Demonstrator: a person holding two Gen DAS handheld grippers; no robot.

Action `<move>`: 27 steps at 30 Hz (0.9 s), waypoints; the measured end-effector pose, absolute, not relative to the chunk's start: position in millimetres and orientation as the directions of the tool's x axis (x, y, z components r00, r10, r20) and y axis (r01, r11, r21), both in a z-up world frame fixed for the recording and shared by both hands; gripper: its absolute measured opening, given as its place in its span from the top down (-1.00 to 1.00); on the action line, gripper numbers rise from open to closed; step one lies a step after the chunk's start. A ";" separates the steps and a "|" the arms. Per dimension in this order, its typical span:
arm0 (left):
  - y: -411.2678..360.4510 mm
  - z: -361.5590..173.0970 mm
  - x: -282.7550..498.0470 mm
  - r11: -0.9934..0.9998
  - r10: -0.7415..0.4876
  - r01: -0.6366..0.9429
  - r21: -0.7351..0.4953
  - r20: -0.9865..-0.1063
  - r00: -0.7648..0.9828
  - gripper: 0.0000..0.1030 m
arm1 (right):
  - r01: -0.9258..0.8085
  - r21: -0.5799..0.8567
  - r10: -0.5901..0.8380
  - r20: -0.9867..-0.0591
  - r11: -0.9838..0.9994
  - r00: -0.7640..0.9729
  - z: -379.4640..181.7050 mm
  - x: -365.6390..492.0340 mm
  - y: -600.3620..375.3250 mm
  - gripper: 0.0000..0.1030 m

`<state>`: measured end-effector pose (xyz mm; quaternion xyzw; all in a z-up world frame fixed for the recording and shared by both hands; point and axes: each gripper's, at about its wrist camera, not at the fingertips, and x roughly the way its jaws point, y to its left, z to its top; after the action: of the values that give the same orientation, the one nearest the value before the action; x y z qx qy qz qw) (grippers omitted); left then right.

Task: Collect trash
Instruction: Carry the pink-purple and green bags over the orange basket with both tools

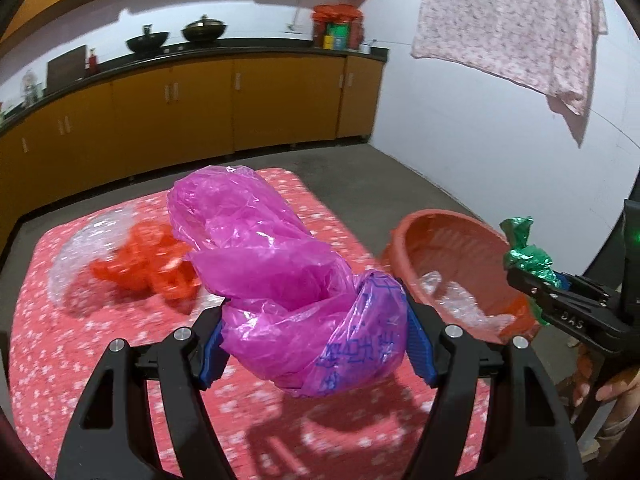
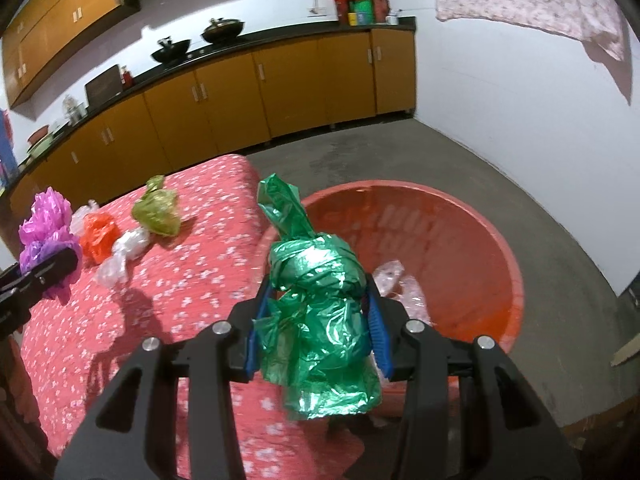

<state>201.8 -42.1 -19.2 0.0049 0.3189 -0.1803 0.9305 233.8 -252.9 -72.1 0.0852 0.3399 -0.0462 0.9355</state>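
Here, crinkly magenta plastic bag [image 1: 296,280] in left hand-held gripper [image 1: 316,344], glossy green bag [image 2: 320,320] in right hand-held gripper [image 2: 316,332].

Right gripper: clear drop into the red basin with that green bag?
Probably yes. The right gripper is shut on the green bag, and the red basin sits open-topped just ahead, holding only some clear plastic; nothing blocks the way.

A run of orange-brown base cabinets [image 2: 280,88] under a black countertop [image 2: 256,38] lines the far white wall [image 1: 256,12], with matching orange-brown wall cabinets [image 2: 56,28] above. The floor is bare grey concrete [image 2: 400,152]. A pink floral cloth [image 1: 508,24] hangs, seemingly from a line, against the white side wall [image 1: 460,128].
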 end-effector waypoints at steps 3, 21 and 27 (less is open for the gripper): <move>-56.1 -19.0 204.6 0.925 -0.355 0.364 -0.110 -0.594 0.722 -0.38 | 0.173 0.139 -0.045 -0.641 0.975 0.766 -73.7 231.5 -266.6 0.17; -133.7 -29.2 227.3 0.857 -0.466 0.498 -0.128 -0.604 0.647 -0.38 | 0.257 0.185 -0.091 -0.619 0.948 0.780 -76.7 234.2 -309.1 0.17; -154.3 -36.4 235.1 0.839 -0.489 0.525 -0.138 -0.616 0.618 -0.38 | 0.280 0.188 -0.112 -0.610 0.941 0.785 -79.3 239.0 -322.6 0.17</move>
<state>235.1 -154.3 -36.4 0.0276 0.3337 -0.2820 0.8991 239.0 -322.6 -79.3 0.1353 0.3110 -0.1048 0.9349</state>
